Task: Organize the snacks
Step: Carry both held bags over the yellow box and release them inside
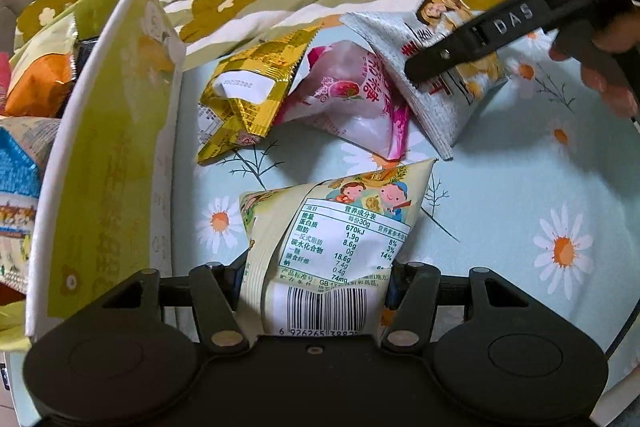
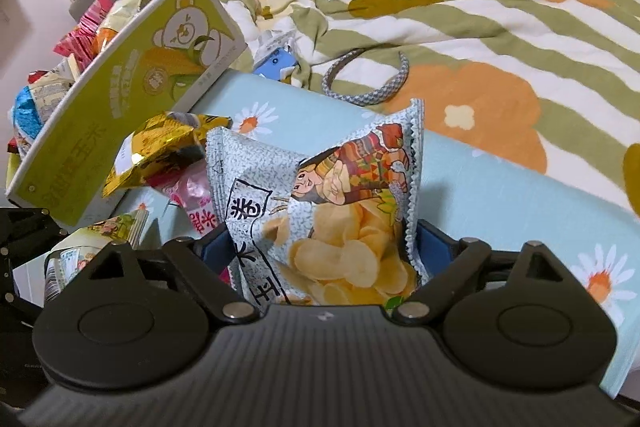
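Clamped in the left claw [image 1: 316,291], a pale green snack packet [image 1: 336,235] shows its nutrition label and barcode, lying on the daisy-print bed sheet [image 1: 520,187] beside the green-and-white snack box [image 1: 116,131]. Beyond it, the right claw [image 2: 320,259] grips a grey potato chip bag [image 2: 320,195], next to a pink packet [image 1: 352,99] and a gold packet [image 1: 248,91].

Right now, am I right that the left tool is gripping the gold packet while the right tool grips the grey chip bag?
Not quite: the left tool grips the pale green packet, as the left wrist view shows. The gold packet lies loose on the bed sheet. The right tool does grip the grey chip bag.
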The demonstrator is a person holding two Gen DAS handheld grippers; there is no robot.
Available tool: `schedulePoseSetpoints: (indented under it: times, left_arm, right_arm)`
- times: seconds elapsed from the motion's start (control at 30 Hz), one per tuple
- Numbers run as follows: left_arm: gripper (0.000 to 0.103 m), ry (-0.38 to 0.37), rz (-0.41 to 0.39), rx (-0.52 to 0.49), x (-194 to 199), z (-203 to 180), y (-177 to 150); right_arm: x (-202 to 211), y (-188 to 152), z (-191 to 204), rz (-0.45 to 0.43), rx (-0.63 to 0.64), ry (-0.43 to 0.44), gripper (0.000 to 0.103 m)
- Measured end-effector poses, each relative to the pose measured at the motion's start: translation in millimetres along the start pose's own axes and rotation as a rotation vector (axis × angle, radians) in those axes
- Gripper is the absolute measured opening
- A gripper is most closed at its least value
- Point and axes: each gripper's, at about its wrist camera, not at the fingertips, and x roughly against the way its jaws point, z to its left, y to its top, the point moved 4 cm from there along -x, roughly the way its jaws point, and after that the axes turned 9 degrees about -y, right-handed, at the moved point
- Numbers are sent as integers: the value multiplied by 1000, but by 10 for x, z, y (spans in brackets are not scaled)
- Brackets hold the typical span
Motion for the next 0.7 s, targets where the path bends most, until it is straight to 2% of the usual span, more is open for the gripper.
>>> schedulePoseSetpoints:
  times: [0.03,0.13,0.4,0.6,0.7]
  left_arm:
    - [63,2,-8,5,25,-3,-7]
    - [63,3,-32,20,114,-32,-26]
    - [63,12,-122,59,508,-64,-79]
    - [63,36,-224,104,1035,27,-138]
    - [63,65,-275,126,1322,144,-160]
  right_arm:
    - [29,-17,8,-6,-2,10,94]
    - [127,-59,41,-20,-8,8,87]
    - [570,-173,124,-83,-70,-20,86]
    - [1001,-120,411,-141,-73,-35,86]
    - [1206,-46,612,-181,-63,-15,86]
